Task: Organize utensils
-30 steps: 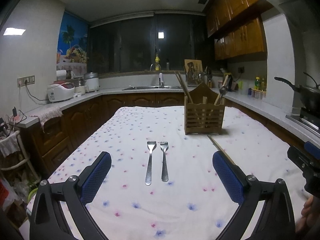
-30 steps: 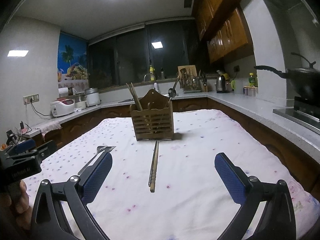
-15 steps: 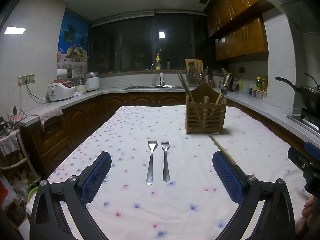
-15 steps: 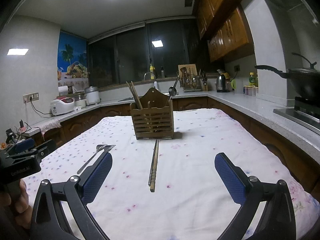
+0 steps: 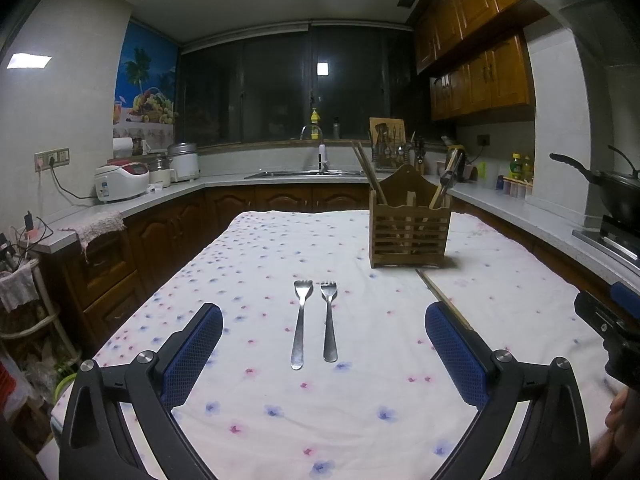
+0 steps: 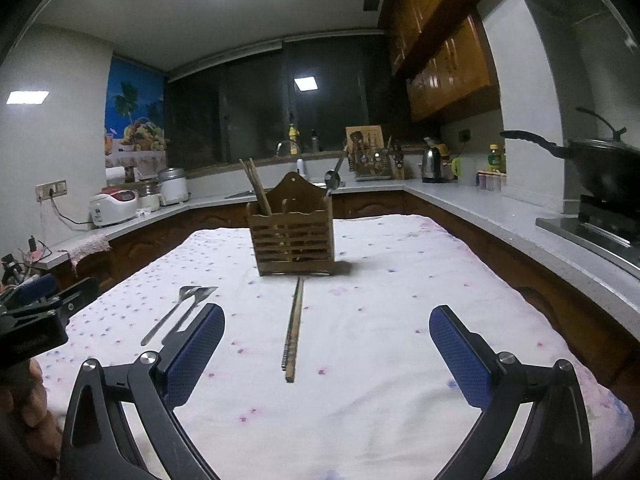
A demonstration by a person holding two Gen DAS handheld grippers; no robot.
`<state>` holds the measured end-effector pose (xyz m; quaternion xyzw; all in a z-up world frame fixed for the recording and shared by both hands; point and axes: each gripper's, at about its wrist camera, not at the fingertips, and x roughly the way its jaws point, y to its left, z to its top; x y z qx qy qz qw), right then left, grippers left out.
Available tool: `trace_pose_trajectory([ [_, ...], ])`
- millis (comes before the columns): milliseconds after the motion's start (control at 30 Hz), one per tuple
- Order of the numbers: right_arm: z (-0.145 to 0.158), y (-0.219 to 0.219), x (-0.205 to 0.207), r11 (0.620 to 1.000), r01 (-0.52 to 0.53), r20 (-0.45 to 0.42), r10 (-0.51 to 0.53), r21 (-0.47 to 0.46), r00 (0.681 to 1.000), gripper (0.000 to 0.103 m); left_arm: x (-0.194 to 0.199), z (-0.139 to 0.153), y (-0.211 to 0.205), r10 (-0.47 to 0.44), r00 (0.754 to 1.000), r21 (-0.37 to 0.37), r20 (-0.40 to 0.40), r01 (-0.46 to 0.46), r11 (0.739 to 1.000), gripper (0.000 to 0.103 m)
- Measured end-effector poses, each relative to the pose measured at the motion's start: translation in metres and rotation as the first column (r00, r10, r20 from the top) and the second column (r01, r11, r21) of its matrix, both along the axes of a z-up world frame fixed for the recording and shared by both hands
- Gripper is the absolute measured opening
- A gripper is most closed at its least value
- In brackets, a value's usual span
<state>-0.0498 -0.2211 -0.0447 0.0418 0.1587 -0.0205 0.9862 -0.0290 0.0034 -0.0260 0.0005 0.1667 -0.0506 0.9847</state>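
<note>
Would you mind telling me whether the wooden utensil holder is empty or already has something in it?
Not empty. The wooden utensil holder stands upright with chopsticks and a ladle sticking out of its top.

Your left gripper (image 5: pixel 323 354) eases slightly toward the forks (image 5: pixel 314 322); the holder (image 5: pixel 410 232) now sits marginally nearer in both views.

- My right gripper (image 6: pixel 326 354) is hovering over the worktop (image 6: pixel 400 320), jaws spread wide and empty.
- Chopsticks (image 6: pixel 293 334) are lying between them, pointing toward the wooden holder (image 6: pixel 294 240).
- Two forks (image 6: pixel 180 312) are lying left.
</note>
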Motion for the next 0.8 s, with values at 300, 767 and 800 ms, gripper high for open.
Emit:
trace_pose_trajectory([
  [300, -0.0006, -0.0093, 0.0012, 0.999, 0.040, -0.015, -0.040, 0.007, 0.999, 0.103, -0.0015, -0.0028, -0.0036, 0.006, 1.000, 0.010, 0.001, -0.006, 1.000, 0.102],
  [767, 0.0030, -0.0052, -0.0035, 0.999, 0.032, 0.001, -0.032, 0.004, 0.999, 0.103, -0.0041, 0.0029, -0.0004, 0.026, 1.000, 0.008, 0.000, -0.026, 1.000, 0.102],
  [800, 0.0031, -0.0056, -0.0033, 0.999, 0.031, 0.000, -0.031, 0.007, 1.000, 0.103, -0.0048, 0.0033, -0.0001, 0.027, 1.000, 0.008, 0.004, -0.027, 1.000, 0.102],
])
